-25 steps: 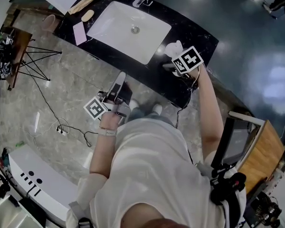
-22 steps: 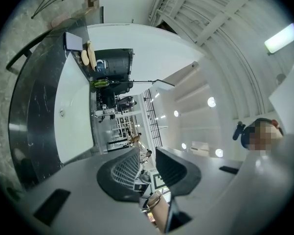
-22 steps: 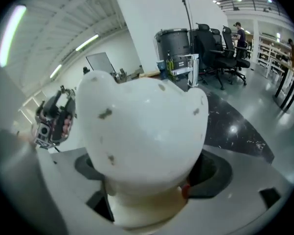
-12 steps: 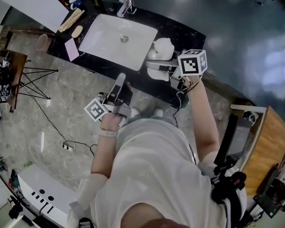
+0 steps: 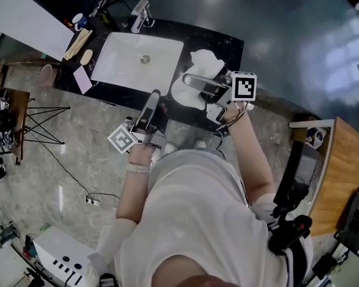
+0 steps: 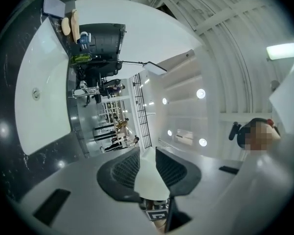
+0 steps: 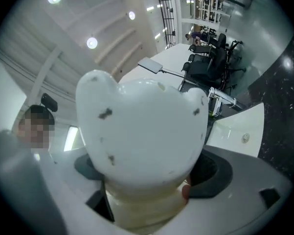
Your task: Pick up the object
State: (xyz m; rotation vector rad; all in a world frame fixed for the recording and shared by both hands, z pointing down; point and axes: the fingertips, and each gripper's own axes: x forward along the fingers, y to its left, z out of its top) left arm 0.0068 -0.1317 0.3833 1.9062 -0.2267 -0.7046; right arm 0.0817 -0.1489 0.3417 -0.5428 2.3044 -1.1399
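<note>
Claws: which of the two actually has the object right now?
The right claw, shut on the white lumpy object, which fills its view. The left claw stands open, with nothing between its jaws.

left gripper (image 5: 154, 95) tucked near the body, fingers (image 6: 118, 173) apart, empty — right gripper (image 5: 194, 84) out at arm's reach, clamped on the white object (image 7: 142, 126)

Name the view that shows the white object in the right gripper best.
The right gripper view: the white object fills it, speckled and clamped between the jaws. The head view shows it small, partly covered by the right gripper. The left gripper view shows nothing surely of it.
</note>
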